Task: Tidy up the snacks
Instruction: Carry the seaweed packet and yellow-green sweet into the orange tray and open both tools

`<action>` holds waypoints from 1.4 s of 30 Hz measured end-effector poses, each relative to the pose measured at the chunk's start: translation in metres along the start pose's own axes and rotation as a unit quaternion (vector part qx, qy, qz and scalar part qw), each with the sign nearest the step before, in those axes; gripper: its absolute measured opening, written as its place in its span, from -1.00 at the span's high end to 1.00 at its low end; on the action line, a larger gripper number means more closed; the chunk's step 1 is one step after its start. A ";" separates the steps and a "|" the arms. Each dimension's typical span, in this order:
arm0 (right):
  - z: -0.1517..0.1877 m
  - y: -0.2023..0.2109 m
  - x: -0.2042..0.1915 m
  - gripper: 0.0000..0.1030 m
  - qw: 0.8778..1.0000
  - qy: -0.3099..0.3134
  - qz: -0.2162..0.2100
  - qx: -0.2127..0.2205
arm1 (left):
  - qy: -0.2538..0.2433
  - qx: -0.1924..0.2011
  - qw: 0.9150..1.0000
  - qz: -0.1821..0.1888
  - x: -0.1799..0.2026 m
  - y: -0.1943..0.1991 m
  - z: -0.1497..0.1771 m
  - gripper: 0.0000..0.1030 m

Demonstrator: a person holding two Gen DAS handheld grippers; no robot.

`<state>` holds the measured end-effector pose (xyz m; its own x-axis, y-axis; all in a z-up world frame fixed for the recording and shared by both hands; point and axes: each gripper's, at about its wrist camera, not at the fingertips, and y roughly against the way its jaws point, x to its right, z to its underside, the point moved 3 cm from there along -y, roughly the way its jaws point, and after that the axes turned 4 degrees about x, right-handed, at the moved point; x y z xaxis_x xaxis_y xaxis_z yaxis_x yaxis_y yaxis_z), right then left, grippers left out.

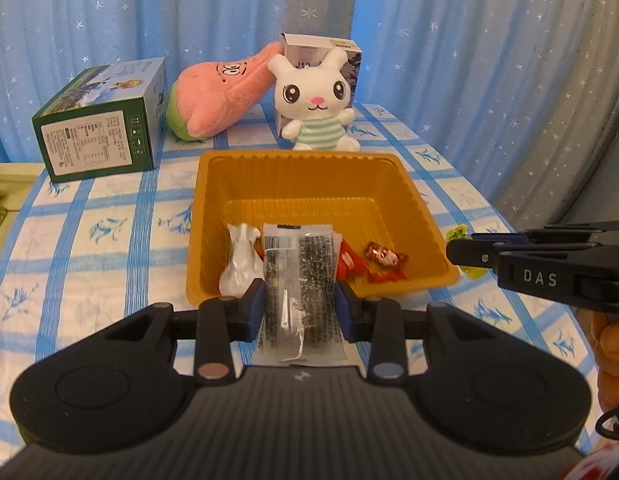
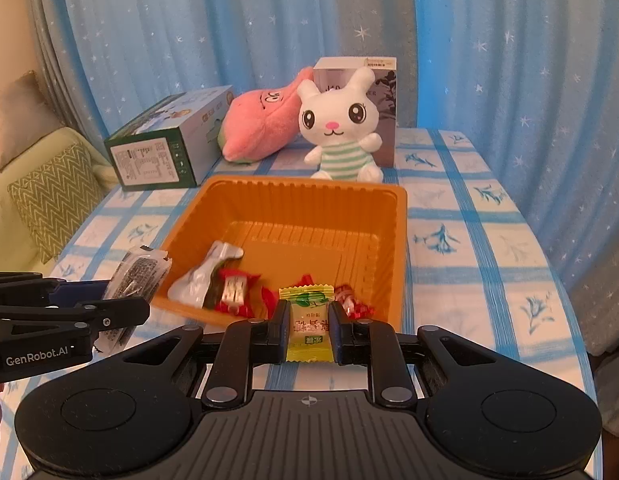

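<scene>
Left tongs [image 1: 300, 307]: we are holding them low and level at the near edge of the surface [image 1: 89, 240], pointing toward the far edge, and they are pinching a clear printed snack packet [image 1: 299, 280] by its long sides.
Clear packet: it is lying lengthwise between the blue pads [image 1: 256, 304], its far end reaching over the near rim of the orange tray [image 1: 297, 156], its near end poking back toward our grip.
Right tongs [image 2: 309, 322]: we are keeping them level just short of the tray's near right corner, pressed onto a small yellow-green candy [image 2: 309, 320] that is standing upright between them.
Yellow-green candy: its top edge is sticking out past the fingertips, right at the tray's near rim.
Tray: it is sitting mid-surface; a silvery white wrapper [image 2: 203, 280] and red-wrapped sweets [image 2: 235, 292] are lying along its near wall.
Far edge of the surface: a green box [image 1: 101, 120], a pink plush [image 1: 225, 92] and a white bunny plush [image 1: 315, 100] in front of a grey box [image 1: 321, 46] are lined up there.
</scene>
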<state>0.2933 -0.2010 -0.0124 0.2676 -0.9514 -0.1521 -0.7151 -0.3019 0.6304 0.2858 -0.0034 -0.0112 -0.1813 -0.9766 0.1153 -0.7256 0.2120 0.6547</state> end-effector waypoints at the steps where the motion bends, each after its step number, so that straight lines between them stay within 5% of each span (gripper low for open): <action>1: -0.004 -0.004 0.000 0.60 1.000 0.000 0.000 0.001 | 0.000 -0.001 1.000 0.000 -0.002 -0.003 -0.004 0.35; 27: -0.029 -0.061 0.017 0.60 1.000 -0.025 0.011 -0.011 | 0.032 -0.009 0.999 0.007 -0.016 -0.077 -0.047 0.35; 30: -0.027 -0.061 0.019 0.60 0.999 -0.027 0.011 -0.013 | 0.045 -0.002 0.999 0.007 -0.016 -0.079 -0.048 0.10; 42: -0.025 -0.056 0.028 0.60 0.999 -0.035 0.013 -0.011 | 0.026 -0.006 1.000 0.002 -0.016 -0.067 -0.036 0.09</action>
<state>0.3572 -0.2088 -0.0325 0.2018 -0.9612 -0.1880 -0.7065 -0.2758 0.6518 0.3619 -0.0034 -0.0300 -0.1497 -0.9764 0.1556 -0.7175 0.2156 0.6624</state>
